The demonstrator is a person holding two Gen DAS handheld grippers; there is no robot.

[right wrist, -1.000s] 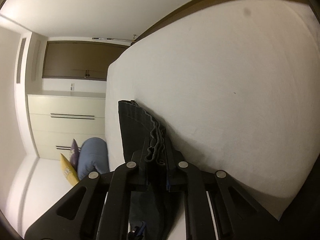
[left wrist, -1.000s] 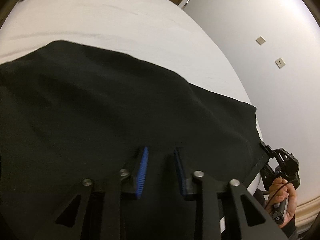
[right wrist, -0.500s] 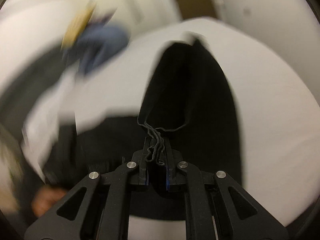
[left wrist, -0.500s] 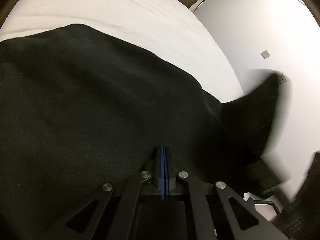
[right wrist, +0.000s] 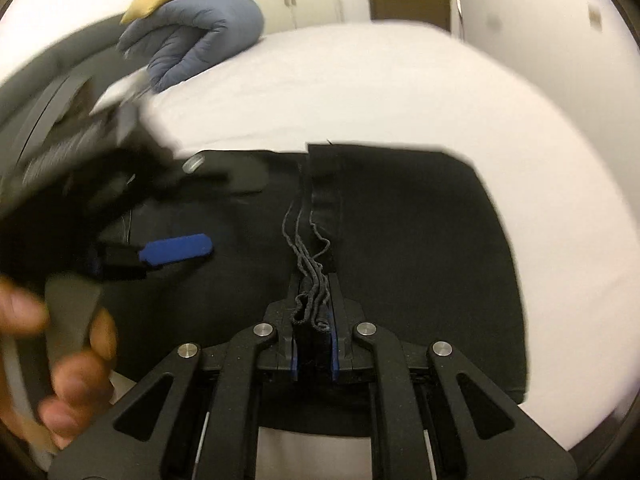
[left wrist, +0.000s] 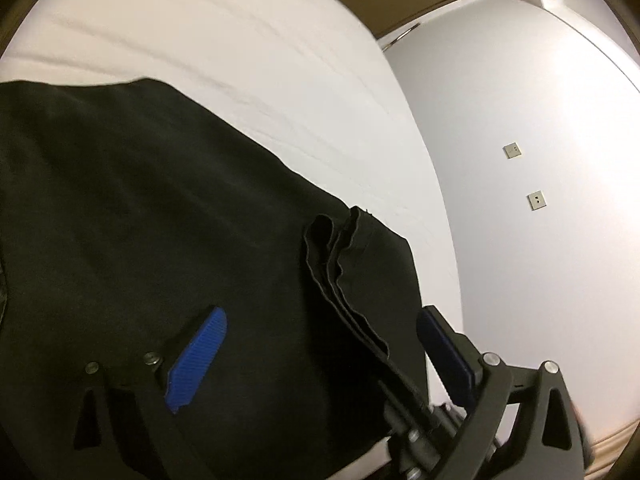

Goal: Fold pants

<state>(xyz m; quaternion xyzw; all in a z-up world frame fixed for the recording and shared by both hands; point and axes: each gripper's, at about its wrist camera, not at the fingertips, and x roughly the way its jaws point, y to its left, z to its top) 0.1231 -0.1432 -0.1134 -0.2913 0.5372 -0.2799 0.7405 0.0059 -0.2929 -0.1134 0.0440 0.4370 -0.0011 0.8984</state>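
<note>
Your black pants (left wrist: 168, 208) lie spread on the white bed (left wrist: 224, 36), and one fold is already carried over: the stacked hem edges (right wrist: 316, 280) sit on top of the lower layer, near the bed's edge by the wall. Your right hand-held gripper (right wrist: 314, 344) is clenched on that bunch of hems, several layers pinched between its blue pads. Your left hand-held gripper (left wrist: 320, 360) has just been opening and now stands released, jaws wide over the cloth with the folded edge running between them but nothing pressed. Judging by this, the lengthwise fold looks done and the first crosswise fold is being laid; you have yet to let go of the hems, smooth the layers and probably fold once more
</note>
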